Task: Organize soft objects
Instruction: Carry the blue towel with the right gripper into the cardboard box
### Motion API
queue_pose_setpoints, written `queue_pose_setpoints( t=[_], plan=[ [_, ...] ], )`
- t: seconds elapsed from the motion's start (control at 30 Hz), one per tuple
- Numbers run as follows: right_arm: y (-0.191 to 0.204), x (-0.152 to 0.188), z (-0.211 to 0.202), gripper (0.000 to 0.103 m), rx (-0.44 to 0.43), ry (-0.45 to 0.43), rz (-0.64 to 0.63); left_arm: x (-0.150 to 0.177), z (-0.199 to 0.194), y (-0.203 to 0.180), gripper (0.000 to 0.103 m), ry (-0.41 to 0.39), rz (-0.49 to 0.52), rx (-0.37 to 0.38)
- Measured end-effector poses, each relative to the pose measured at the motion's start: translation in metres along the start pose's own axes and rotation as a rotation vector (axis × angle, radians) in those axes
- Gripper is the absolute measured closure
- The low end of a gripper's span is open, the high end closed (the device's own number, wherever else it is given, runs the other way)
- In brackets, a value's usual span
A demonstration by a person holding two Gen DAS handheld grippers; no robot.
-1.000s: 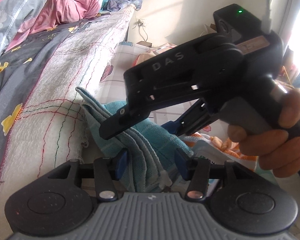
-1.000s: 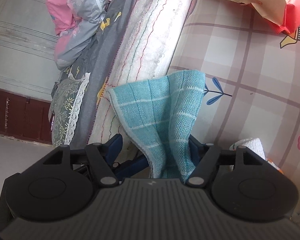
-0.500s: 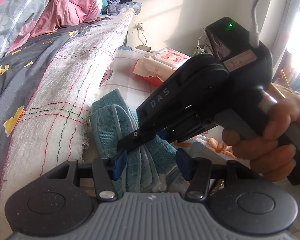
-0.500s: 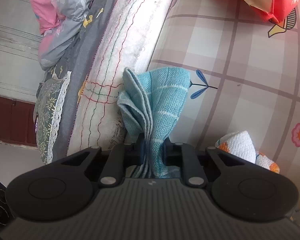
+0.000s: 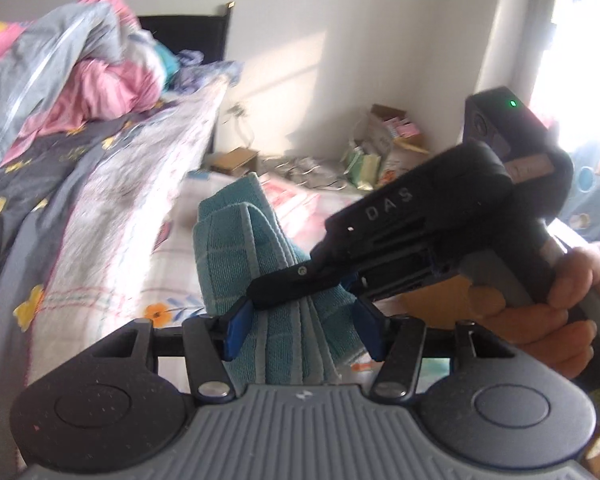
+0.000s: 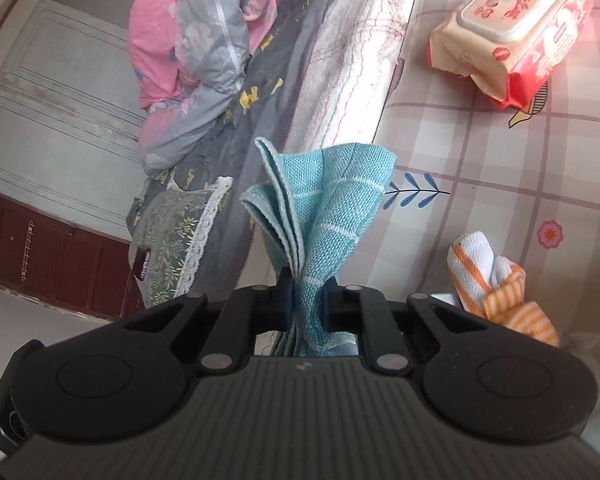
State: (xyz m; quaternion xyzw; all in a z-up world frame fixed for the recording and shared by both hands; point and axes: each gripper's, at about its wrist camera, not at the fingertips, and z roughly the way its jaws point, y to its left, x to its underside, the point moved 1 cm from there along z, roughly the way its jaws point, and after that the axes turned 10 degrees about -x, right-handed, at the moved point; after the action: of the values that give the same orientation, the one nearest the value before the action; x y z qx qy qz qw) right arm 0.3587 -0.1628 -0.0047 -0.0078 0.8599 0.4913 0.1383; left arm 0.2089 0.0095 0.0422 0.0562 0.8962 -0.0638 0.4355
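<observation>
The right gripper (image 6: 307,304) pinches the blue cloth (image 6: 332,208) mid-frame, held up. The left gripper (image 5: 300,330) is spread around it. It looks soft and floppy; grab the bunched folds.

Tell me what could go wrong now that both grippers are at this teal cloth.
1. The right gripper pinches the bunched teal cloth only near its bottom, so folds could fan out or slip.
2. The left gripper is open around the same cloth; closing may catch the right gripper's finger crossing in front.
3. The loose top may brush the mattress edge.
</observation>
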Motion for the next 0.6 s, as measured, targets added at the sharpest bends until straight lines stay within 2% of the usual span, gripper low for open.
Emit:
queue_pose_setpoints(
  t=[0.17,0.23,0.3,0.33,0.43,0.5,0.6],
  plan=[
    [0.007,0.044,-0.094,0.091,-0.001,-0.131,-0.013,-0.004,-0.023,-0.063,0.04,-0.022,0.062,0.147],
    [0.002,0.064,-0.137,0.091,0.015,-0.192,-0.007,-0.002,-0.028,-0.091,0.034,-0.031,0.099,0.189],
    [-0.006,0.085,-0.183,0.091,0.05,-0.257,0.002,0.002,-0.032,-0.114,0.023,-0.044,0.135,0.21],
    [-0.011,0.096,-0.206,0.091,0.074,-0.288,0.005,0.003,-0.033,-0.122,0.022,-0.048,0.148,0.216],
    [-0.031,0.128,-0.268,0.091,0.184,-0.371,0.025,0.014,-0.035,-0.143,0.021,-0.051,0.187,0.221],
    [-0.046,0.146,-0.3,0.091,0.312,-0.402,0.029,0.019,-0.034,-0.151,0.021,-0.047,0.202,0.216],
    [-0.073,0.165,-0.326,0.091,0.502,-0.394,0.044,0.026,-0.033,-0.157,0.021,-0.034,0.211,0.204]
  ],
)
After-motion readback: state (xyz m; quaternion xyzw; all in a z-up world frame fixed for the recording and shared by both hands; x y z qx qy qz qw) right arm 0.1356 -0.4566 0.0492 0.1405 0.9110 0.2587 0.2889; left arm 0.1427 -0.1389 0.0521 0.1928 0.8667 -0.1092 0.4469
